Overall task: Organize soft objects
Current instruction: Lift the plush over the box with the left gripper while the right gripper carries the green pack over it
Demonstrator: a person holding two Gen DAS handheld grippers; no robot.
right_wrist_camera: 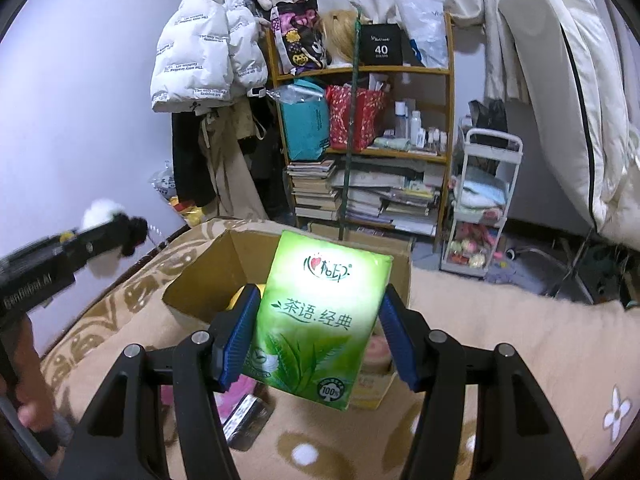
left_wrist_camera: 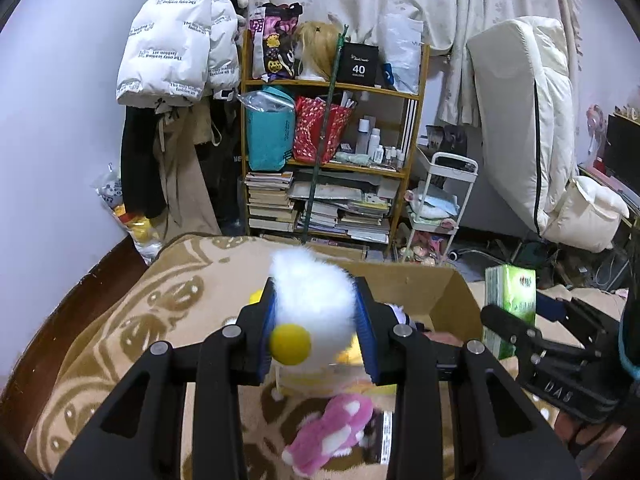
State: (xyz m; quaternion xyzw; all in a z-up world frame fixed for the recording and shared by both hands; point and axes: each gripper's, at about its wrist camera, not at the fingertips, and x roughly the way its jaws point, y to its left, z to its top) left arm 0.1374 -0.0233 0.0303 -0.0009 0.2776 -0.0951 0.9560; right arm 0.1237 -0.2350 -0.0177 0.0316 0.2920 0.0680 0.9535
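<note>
Behind the bed stands a wooden shelf (left_wrist_camera: 332,140) full of books, bags and bottles, with a white puffer jacket (left_wrist_camera: 176,36) hanging to its left and a white trolley (right_wrist_camera: 480,204) to its right. On the bed lies a beige blanket (left_wrist_camera: 120,320) with a brown pattern, and an open cardboard box (right_wrist_camera: 208,276) sits on it near the far edge. The left gripper (left_wrist_camera: 316,332) is clenched on a white fluffy toy (left_wrist_camera: 312,300) with a yellow ball at its near side; the toy sits between the two blue pads (left_wrist_camera: 267,332) and is lifted above the blanket, just before the near left corner of the box. Below this gripper, a pink and white plush (left_wrist_camera: 332,428) lies on the blanket near its near edge, beside a dark packet. The right gripper (right_wrist_camera: 316,336) is grasping a green tissue pack (right_wrist_camera: 316,320), which stands nearly upright between its fingers (right_wrist_camera: 236,340), a little tilted, and hangs over the near side of the box. Inside the box something yellow (right_wrist_camera: 240,296) is partly visible, but it is not possible to tell what it is. In the right wrist view the left gripper appears at the left side, well apart from the tissue pack.
</note>
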